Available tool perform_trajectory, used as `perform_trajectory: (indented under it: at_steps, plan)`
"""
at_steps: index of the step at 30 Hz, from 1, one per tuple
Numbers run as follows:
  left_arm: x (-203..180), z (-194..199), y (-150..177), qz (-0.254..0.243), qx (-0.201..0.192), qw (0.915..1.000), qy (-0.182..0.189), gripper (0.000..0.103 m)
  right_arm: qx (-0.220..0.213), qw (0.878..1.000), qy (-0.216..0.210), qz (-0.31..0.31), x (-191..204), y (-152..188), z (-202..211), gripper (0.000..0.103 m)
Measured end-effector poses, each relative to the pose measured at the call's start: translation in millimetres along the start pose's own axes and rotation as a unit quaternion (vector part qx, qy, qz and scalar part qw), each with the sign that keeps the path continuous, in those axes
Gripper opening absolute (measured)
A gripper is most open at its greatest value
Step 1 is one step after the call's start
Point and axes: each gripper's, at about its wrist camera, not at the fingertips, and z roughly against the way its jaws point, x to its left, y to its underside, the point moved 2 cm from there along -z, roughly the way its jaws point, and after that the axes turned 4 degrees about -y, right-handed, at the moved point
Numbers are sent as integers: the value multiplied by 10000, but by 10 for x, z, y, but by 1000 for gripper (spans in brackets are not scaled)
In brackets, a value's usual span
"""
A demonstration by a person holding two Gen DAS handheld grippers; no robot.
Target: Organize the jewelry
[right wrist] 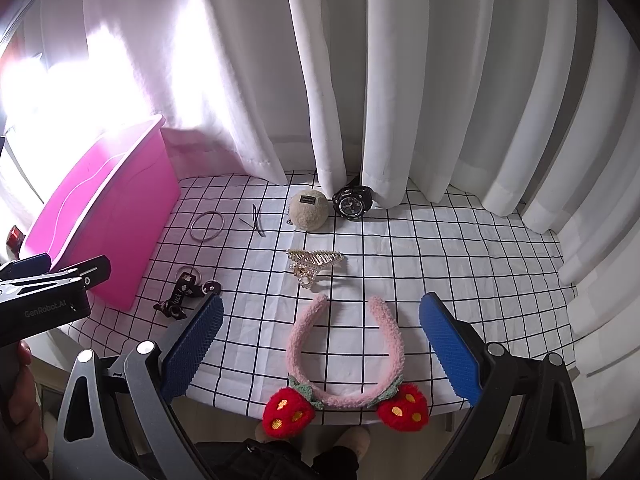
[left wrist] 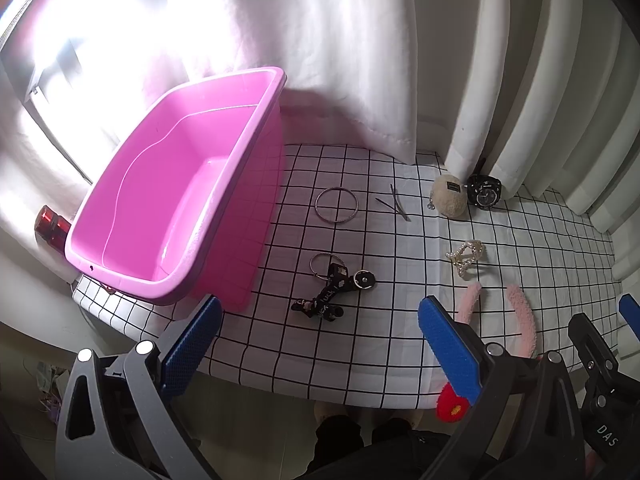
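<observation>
A pink plastic bin point(left wrist: 172, 200) stands empty at the table's left; it also shows in the right wrist view point(right wrist: 104, 216). On the checked cloth lie a silver bangle point(left wrist: 336, 205), two hairpins point(left wrist: 394, 202), a black keychain strap point(left wrist: 332, 292), a beige fluffy pouch point(left wrist: 450, 194), a black watch point(left wrist: 484, 192), a pearl hair claw point(left wrist: 466, 258) and a pink strawberry headband point(right wrist: 344, 360). My left gripper point(left wrist: 320, 344) is open above the table's front edge, near the keychain. My right gripper point(right wrist: 320, 348) is open, its fingers either side of the headband.
White curtains point(right wrist: 400, 80) hang behind the table. A red object point(left wrist: 50, 224) lies left of the bin. The table's front edge point(right wrist: 224, 404) runs just below both grippers, with the floor beneath.
</observation>
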Motion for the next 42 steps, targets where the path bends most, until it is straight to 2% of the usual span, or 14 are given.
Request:
perform_trajectory:
  at_steps: [24,30,35,39,42]
  plan:
    - [-85,-42,116,-43,144,9999,-13,97,118,9999,-30,-67,-107,85,4,94]
    - [-274,-211,247,-203,346,9992,76,97,380,9990,-76,-217,-317,223,-99,94]
    - [-518,-530,472,-353,770,9960,277,97,660,9973,-4,-325,-574,470,-264,94]
    - [-688,-818,699,-344,1142,9919,438,97,981,9942,-8,-447,-836,693,-551,94]
    - [-651,-977,801,-49,1243,9914,403,97,1165,9920,-36,-485,-973,831,-800,94]
